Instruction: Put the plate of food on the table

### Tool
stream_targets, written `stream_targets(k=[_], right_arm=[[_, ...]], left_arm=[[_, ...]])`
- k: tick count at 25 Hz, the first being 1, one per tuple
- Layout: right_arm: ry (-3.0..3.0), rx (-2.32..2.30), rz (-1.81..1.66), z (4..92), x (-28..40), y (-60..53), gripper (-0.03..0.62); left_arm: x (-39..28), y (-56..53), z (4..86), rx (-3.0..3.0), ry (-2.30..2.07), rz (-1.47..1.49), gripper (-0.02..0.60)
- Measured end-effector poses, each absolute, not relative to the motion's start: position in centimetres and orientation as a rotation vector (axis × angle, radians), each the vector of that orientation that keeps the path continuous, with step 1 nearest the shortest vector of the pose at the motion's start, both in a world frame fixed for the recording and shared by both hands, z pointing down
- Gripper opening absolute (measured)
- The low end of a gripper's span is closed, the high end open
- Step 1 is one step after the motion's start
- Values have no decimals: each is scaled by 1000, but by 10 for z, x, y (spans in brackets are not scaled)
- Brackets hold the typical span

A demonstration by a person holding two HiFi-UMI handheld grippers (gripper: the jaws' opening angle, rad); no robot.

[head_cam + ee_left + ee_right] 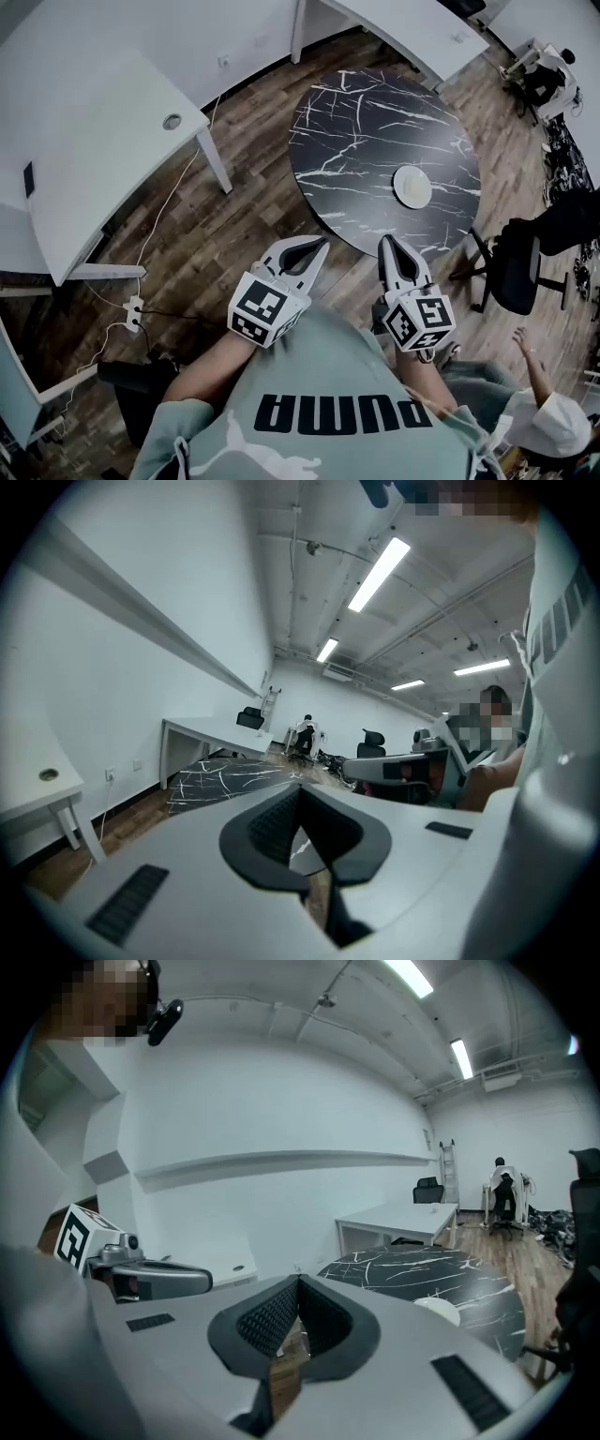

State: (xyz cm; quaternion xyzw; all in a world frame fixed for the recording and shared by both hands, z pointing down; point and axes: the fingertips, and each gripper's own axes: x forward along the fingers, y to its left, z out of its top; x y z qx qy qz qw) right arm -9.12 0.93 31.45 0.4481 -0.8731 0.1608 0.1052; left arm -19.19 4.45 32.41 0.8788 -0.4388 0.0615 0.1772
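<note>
A round black marble-veined table (pixel 375 150) on the wood floor (pixel 244 216) carries 1 pale plate (pixel 412 187).

The small round white plate (pixel 412 186) near the right edge of the round black marble tabletop (pixel 356 122) is too small to tell food on it. In the right gripper view the right gripper (pixel 298 1282) hides its lower part.
</note>
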Motion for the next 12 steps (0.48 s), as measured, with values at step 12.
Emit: stream_targets(k=[12], right_arm=[[-2582, 1194, 427, 344, 37, 95, 9]], left_arm=[[-57, 118, 344, 2395, -1381, 239, 8]])
